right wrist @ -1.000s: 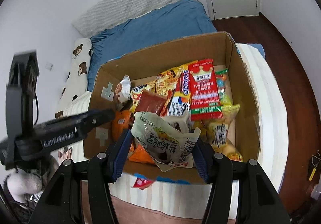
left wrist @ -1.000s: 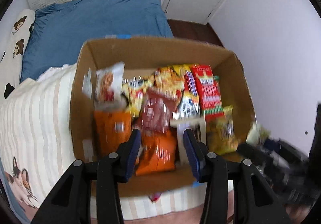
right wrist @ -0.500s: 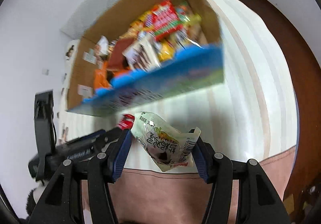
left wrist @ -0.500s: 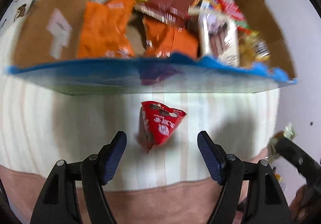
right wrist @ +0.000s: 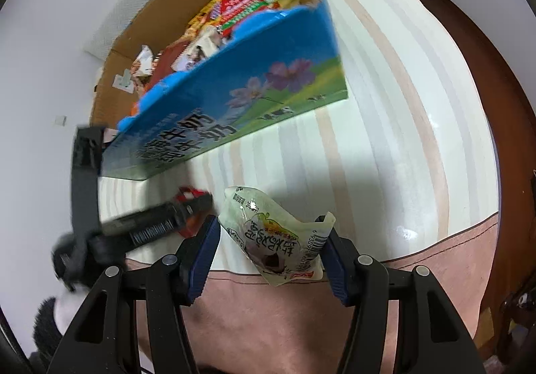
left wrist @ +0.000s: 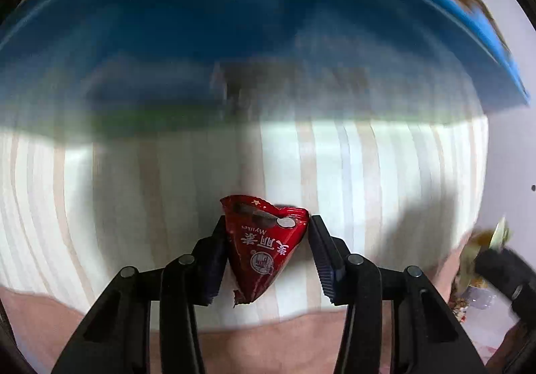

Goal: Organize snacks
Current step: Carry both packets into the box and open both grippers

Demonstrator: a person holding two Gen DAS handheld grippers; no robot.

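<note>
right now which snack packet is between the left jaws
The red triangular packet, lying on the striped cloth; the pale green packet sits in the right gripper.

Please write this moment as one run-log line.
left gripper: around red packet, closing | right gripper: holds pale green packet | box: behind

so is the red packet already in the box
No, the red packet lies on the striped cover outside the box, between the left gripper fingers.

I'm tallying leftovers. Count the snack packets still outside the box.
2: red triangular packet between the left gripper fingers; pale green pouch in the right gripper. Others may be hidden.
</note>
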